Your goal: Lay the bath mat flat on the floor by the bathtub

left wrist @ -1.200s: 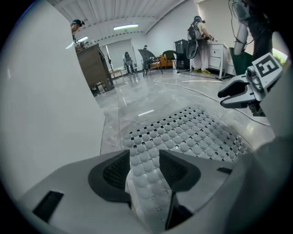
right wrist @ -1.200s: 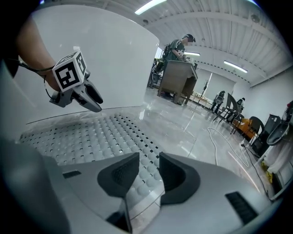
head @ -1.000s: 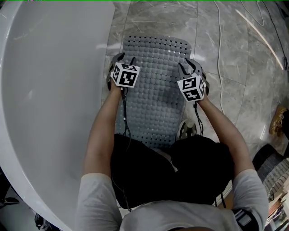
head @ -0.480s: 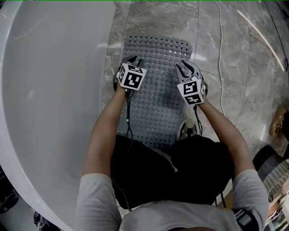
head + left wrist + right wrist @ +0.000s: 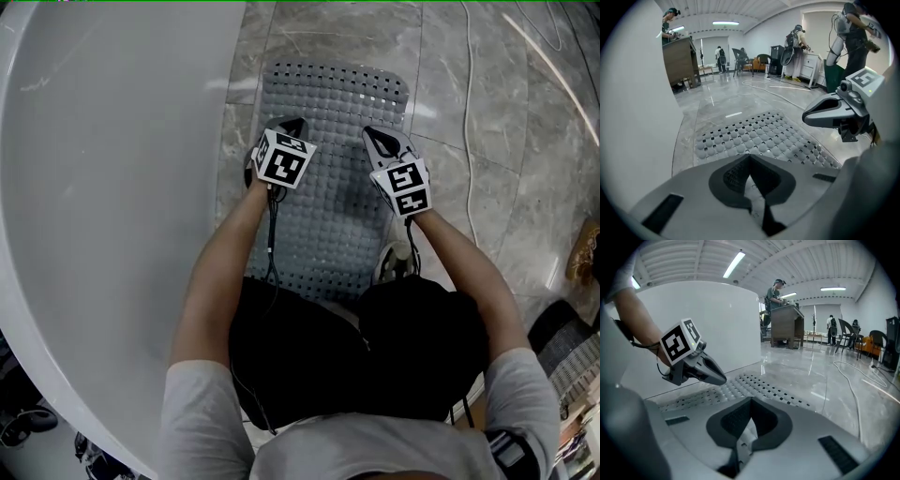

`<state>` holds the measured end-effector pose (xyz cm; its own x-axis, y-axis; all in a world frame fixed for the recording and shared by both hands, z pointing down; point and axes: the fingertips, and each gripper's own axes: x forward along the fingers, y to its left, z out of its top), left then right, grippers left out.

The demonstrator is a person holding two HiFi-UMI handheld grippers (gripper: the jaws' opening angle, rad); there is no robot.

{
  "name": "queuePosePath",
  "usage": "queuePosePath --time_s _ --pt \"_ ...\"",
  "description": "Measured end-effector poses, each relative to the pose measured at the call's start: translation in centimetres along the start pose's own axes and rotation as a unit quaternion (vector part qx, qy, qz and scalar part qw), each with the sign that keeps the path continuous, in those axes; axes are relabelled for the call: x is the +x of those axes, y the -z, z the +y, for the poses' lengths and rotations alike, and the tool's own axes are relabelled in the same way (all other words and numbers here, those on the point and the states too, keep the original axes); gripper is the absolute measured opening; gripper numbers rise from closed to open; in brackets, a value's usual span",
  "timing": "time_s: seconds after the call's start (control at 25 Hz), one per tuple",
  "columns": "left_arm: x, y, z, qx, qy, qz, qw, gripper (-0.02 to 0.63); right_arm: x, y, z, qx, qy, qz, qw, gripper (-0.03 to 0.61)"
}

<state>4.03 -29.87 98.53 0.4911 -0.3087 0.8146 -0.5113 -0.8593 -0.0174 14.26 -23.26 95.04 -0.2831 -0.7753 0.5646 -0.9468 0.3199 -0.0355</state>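
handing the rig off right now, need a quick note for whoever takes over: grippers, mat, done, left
Left gripper: shut, pinching the mat near its tub-side edge.
Right gripper: shut, pinching the mat near its other edge.
Mat: on the floor alongside the bathtub, far end flat.
Done: mat placed by the tub.
Left: probably press the pinched spots down, let go, check it lies flat.

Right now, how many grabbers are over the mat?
2. The left gripper is over the mat's left side, next to the tub; the right gripper is over its right side. Both show fully, so none is hidden.
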Motion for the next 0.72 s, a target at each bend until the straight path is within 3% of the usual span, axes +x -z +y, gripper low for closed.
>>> queuePosePath --time_s 0.12,0.24,0.36,0.6,0.72 --pt "-0.1 -0.2 -0.1 0.007 0.0 0.002 1.0 0.012 -0.1 -0.3 0.1 -0.009 -0.001 0.003 1.0 0.006" --pt "-0.4 -1.2 0.2 -0.01 -0.011 -0.002 0.9999 0.012 -0.4 -0.8 -0.2 -0.031 0.005 0.01 0.999 0.006" --pt "-0.9 -1.8 -0.3 -0.04 -0.009 -0.016 0.999 0.012 -1.0 -2.1 -0.8 -0.038 0.007 0.012 0.999 0.006" --pt "-3.9 -3.7 -0.7 -0.048 -0.005 -0.066 0.9967 0.012 -3.0 -6.6 -1.2 -0.042 -0.01 -0.015 0.999 0.006" --pt "-5.3 -4.2 -1.5 -0.074 -0.003 -0.076 0.9944 0.012 -4.0 -7.7 -1.2 -0.044 -0.023 -0.007 0.999 0.006"
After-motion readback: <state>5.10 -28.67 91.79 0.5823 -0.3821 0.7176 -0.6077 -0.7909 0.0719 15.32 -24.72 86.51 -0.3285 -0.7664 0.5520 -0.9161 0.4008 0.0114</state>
